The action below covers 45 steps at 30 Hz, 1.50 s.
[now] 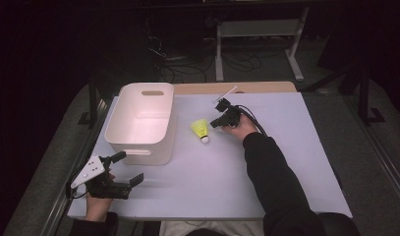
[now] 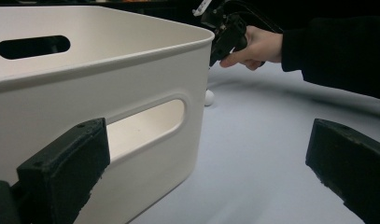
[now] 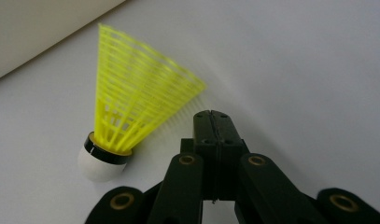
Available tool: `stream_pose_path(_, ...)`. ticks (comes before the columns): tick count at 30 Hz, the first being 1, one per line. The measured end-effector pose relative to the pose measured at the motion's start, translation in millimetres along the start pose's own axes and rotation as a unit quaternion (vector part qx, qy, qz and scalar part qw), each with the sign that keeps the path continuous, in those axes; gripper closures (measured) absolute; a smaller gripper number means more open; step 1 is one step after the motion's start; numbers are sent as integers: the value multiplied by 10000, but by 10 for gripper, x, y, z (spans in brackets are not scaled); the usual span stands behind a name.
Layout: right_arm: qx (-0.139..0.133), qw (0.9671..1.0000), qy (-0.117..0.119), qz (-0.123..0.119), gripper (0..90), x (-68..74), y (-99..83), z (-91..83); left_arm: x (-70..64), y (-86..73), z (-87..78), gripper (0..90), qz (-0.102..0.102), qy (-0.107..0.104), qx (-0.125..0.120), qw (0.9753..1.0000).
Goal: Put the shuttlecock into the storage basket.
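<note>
Right of the white bin, a yellow shuttlecock lies on the tabletop. Just beside it, the right gripper is clenched, empty; it must open to grasp, probably for binning. The left gripper rests released.

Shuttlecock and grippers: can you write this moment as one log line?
shuttlecock: on table, beside bin | right gripper: shut, empty, next to shuttlecock | left gripper: open, near bin

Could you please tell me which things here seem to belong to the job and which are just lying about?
Likely in play:
- yellow shuttlecock, lying on the table beside the shut right tool
- white bin, next to the open left tool

Just around:
- metal frame on the floor behind the table
- loose cables on that floor
</note>
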State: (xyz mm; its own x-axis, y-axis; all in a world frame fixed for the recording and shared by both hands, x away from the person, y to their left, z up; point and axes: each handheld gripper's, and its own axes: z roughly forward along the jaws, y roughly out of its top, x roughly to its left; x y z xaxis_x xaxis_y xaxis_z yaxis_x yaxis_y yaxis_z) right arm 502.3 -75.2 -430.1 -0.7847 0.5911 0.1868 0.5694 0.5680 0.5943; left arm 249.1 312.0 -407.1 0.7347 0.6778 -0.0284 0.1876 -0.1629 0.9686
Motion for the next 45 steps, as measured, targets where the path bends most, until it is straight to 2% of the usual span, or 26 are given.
stream_pose_path(16, 9, 9999, 56, -99, 886, 92, 20, 13, 0, 0, 0, 0, 2, -2, 1, 10000)
stream_pose_path(29, -115, 9992, 89, -363, 886, 218, 37, -150, -1, -1, 1, 0, 7, 2, 10, 10000)
stream_pose_path(33, -122, 9992, 100, -361, 885, 234, 24, -180, -1, -1, 1, 0, 7, 6, 12, 10000)
stream_pose_path(45, -202, 9974, 149, -668, 885, 382, -16, -404, -1, -2, 3, 0, 7, 14, 19, 10000)
